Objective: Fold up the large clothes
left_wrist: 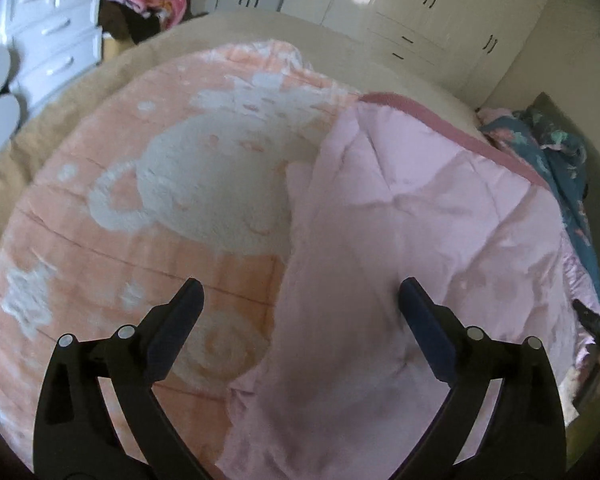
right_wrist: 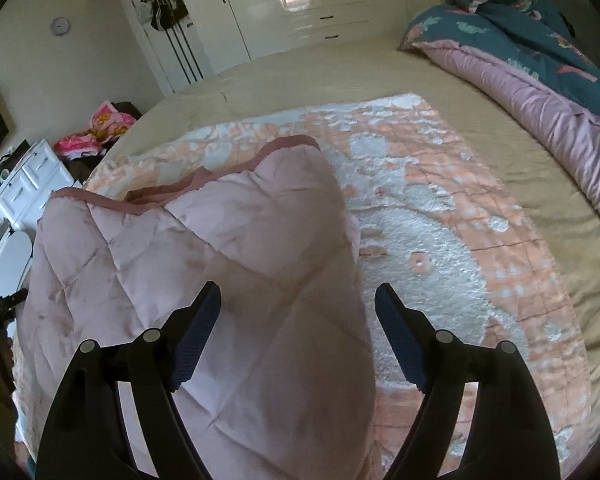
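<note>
Pink quilted blanket [left_wrist: 400, 208] lies on the bed [right_wrist: 380, 64], its plain underside folded over the peach plush face; left gripper [left_wrist: 300, 292] and right gripper [right_wrist: 298, 296] hover above the fold, fingers wide, holding nothing, placed to regrasp.

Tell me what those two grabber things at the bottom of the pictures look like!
Both look alike. The left gripper and the right gripper each have two black plastic arms that curve like tongs. Every arm carries small round silver bolts on top. At the ends sit dark blue fingers, flat and ribbed on the inside. No cables, writing or sleeves show.
</note>
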`<state>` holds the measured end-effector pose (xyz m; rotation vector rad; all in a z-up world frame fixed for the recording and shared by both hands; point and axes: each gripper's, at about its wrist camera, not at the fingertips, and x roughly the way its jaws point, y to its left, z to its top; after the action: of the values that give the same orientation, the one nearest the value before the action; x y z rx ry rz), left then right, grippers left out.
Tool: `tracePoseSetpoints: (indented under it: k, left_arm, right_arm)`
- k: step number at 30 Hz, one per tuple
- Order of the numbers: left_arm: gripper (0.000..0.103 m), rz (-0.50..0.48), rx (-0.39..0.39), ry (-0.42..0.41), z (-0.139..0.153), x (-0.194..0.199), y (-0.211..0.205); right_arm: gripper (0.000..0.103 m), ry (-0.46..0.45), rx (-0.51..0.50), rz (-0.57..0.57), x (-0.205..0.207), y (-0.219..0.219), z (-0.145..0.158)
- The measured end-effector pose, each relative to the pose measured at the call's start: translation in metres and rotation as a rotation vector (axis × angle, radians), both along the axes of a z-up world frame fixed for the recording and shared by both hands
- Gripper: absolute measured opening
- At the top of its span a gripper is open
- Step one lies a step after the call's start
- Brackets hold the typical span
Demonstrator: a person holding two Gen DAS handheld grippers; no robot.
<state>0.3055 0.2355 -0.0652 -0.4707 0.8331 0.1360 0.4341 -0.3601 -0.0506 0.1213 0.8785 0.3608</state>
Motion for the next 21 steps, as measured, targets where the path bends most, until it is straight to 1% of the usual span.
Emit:
tracePoseSetpoints:
  k: [1, 2, 3, 4, 5, 6, 9, 11, 12, 14, 17, 21]
  left_arm:
    - [0.091, -0.006, -0.005, -0.011, -0.001, 0.000, -0.003]
    - [0.080, -0.019, 0.002, -0.027, 0.000, 0.000, -0.009]
    - [0.052, -0.031, 0.013, -0.034, 0.000, 0.000, -0.013]
    - [0.038, -0.053, 0.043, -0.042, 0.002, 0.001, -0.022]
    - [0.021, -0.063, 0.098, -0.039, 0.004, 0.004, -0.031]
    - [0.011, -0.077, 0.123, -0.037, 0.006, 0.006, -0.036]
    - [0.008, -0.059, 0.156, -0.022, 0.018, 0.023, -0.038]
    - [0.008, -0.038, 0.190, -0.021, 0.031, 0.040, -0.036]
    - [0.008, -0.033, 0.192, -0.021, 0.034, 0.045, -0.035]
    - [0.009, -0.021, 0.204, -0.007, 0.038, 0.060, -0.035]
    - [0.009, -0.007, 0.243, 0.037, 0.028, 0.074, -0.038]
    - [0.010, 0.012, 0.224, 0.061, 0.007, 0.074, -0.033]
  right_arm:
    - [0.073, 0.020, -0.006, 0.012, 0.003, 0.003, -0.005]
    - [0.060, 0.022, -0.015, 0.015, 0.004, 0.006, -0.008]
    - [0.044, 0.013, -0.023, 0.010, 0.004, 0.007, -0.008]
    - [0.034, 0.003, -0.016, 0.010, 0.003, 0.007, -0.008]
    - [0.019, -0.007, 0.016, 0.010, 0.003, 0.006, -0.006]
    - [0.015, -0.022, 0.052, 0.000, 0.001, 0.005, -0.002]
    - [0.013, -0.085, 0.108, -0.051, 0.003, 0.005, 0.018]
    - [0.013, -0.086, 0.115, -0.110, 0.017, 0.002, 0.028]
    - [0.013, -0.079, 0.116, -0.127, 0.023, 0.000, 0.029]
    - [0.013, -0.057, 0.097, -0.150, 0.038, 0.002, 0.026]
    - [0.013, -0.029, 0.053, -0.167, 0.050, 0.009, 0.015]
    - [0.013, 0.022, 0.062, -0.196, 0.057, 0.007, -0.008]
